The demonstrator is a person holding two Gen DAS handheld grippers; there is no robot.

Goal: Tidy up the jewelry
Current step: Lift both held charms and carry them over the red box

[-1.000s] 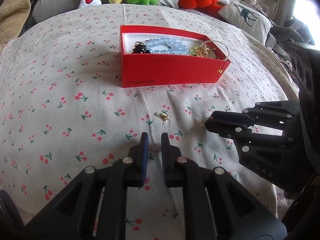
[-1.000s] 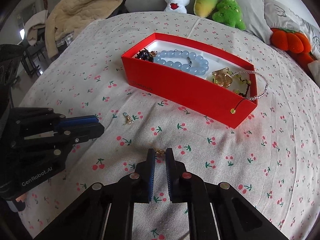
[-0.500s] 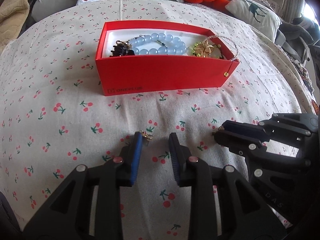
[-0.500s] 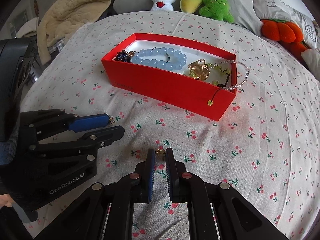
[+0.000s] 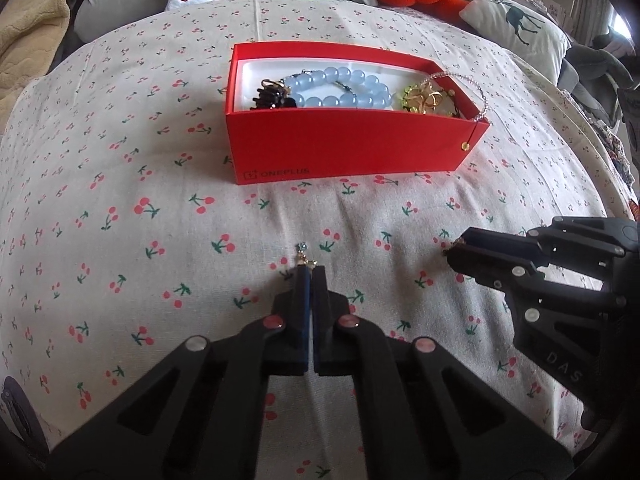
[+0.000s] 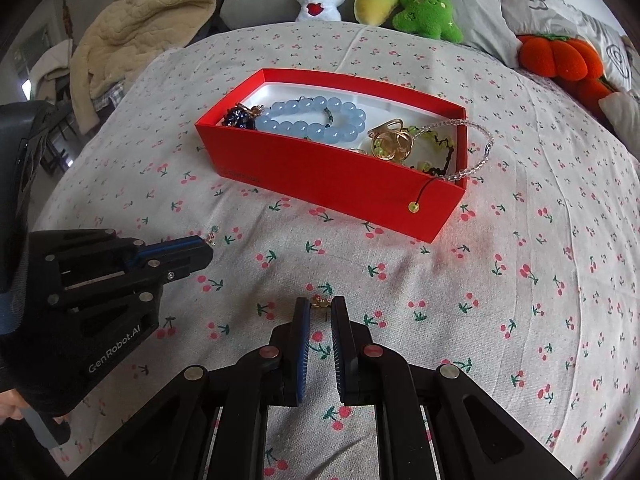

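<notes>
The left gripper (image 5: 310,270) has just closed, pinching a small blue-stoned earring (image 5: 302,254); the right gripper (image 6: 320,308) is narrowly parted around a gold earring (image 6: 320,301). The red jewelry box (image 5: 344,148) sits farther back.

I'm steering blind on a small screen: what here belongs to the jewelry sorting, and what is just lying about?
Job:
- red box
- blue bead bracelet inside it
- earring pinched in left hand-held gripper
- gold earring between right hand-held gripper fingertips

Lying about:
- plush toys
- beige blanket

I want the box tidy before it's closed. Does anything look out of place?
Yes. A clear bead bracelet hangs over the red box's end wall, and a thin cord with a gold bead dangles down its front.
</notes>
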